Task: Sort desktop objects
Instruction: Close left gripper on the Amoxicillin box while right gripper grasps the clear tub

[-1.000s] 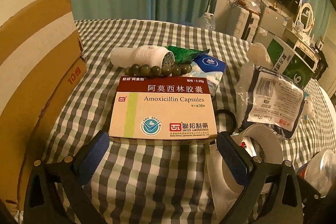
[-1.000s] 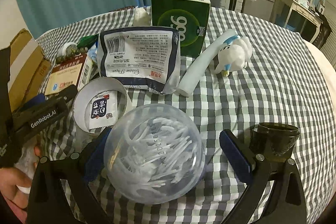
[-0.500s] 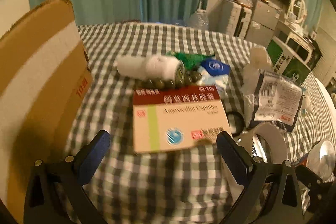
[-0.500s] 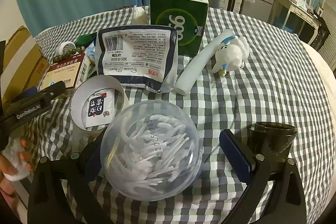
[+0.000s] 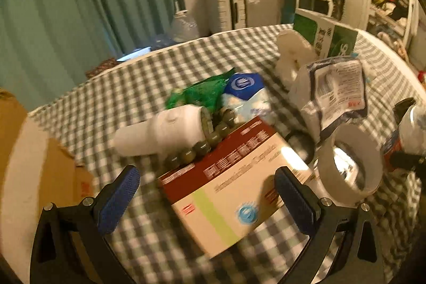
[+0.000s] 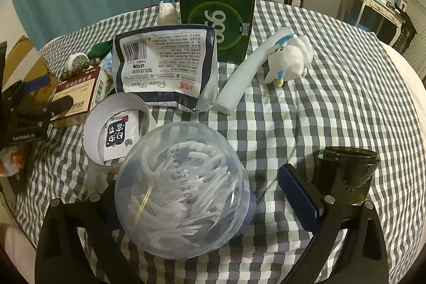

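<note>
1. The left tongs [image 5: 206,200] are spread wide, their blue pads on either side of the medicine box [image 5: 234,185], which lies tilted between them; whether either pad touches it I cannot tell.
2. The box rests on the checked surface [image 5: 149,87] near its left edge, close to a brown cardboard carton [image 5: 32,177].
3. Just behind the box lie a string of dark beads [image 5: 202,145] and a white tube-shaped bottle [image 5: 162,132] on its side, with a green packet [image 5: 205,93] and a blue-and-white packet [image 5: 246,91] beyond.
4. A white tape ring [image 5: 351,164] stands just right of the box.
5. The right tongs [image 6: 207,193] stand open around a clear dome container [image 6: 183,188] of white picks; contact with the pads is unclear.
6. A dark jar [image 6: 344,172] sits just beside the right pad.
7. Farther back are a tissue pack [image 6: 165,71], a green carton [image 6: 217,15] and a white toy [image 6: 289,60].
</note>
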A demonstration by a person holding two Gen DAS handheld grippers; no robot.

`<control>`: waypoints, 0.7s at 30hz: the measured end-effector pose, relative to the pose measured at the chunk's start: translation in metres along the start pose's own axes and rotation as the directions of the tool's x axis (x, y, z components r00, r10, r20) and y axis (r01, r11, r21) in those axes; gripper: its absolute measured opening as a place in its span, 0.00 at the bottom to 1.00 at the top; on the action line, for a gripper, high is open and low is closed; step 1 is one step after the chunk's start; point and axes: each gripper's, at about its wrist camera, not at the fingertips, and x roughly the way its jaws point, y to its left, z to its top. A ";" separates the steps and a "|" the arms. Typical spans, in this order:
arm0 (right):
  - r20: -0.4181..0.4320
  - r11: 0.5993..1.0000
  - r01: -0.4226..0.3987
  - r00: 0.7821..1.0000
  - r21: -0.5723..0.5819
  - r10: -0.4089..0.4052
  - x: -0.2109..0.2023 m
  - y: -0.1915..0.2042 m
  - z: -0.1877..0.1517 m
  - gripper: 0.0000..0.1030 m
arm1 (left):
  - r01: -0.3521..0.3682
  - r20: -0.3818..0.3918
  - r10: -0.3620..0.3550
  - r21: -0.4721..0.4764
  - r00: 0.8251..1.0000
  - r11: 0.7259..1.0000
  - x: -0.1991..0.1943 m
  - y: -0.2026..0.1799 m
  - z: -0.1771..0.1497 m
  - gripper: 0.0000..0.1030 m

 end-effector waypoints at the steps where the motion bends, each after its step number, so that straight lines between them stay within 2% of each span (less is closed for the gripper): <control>1: -0.003 1.000 0.001 1.000 0.001 -0.001 0.001 0.000 0.000 0.97 | 0.038 -0.009 -0.039 -0.009 0.999 0.999 0.003 -0.001 0.001 1.00; 4: -0.011 1.000 -0.002 1.000 0.009 0.002 0.003 0.000 0.000 0.97 | 0.060 -0.010 -0.060 -0.021 0.998 0.998 0.005 -0.007 0.002 1.00; 7: -0.006 1.000 -0.008 1.000 0.018 0.008 0.002 0.001 0.002 0.97 | 0.087 -0.069 -0.087 -0.001 0.994 0.996 0.000 -0.010 0.002 1.00; 11: -0.003 1.000 -0.020 1.000 0.023 0.020 0.000 -0.001 0.002 0.97 | 0.093 -0.187 -0.067 0.130 0.980 0.987 -0.011 -0.039 -0.021 1.00; 13: 0.001 0.999 -0.024 1.000 0.025 0.024 -0.003 -0.002 0.001 0.97 | 0.086 -0.185 -0.046 0.214 0.982 0.973 -0.019 -0.055 -0.034 1.00; 15: 0.005 0.999 -0.026 1.000 0.025 0.026 -0.005 -0.003 0.000 0.97 | 0.049 -0.150 -0.009 0.269 0.989 0.962 -0.022 -0.066 -0.043 1.00; 18: 0.008 0.999 -0.029 1.000 0.031 0.029 -0.009 -0.006 -0.002 0.97 | 0.061 -0.177 -0.024 0.209 0.984 0.976 -0.013 -0.061 -0.039 1.00; 21: 0.008 0.999 -0.029 1.000 0.037 0.029 -0.009 -0.007 -0.002 0.97 | 0.050 -0.132 -0.032 0.132 0.991 0.990 -0.009 -0.049 -0.027 1.00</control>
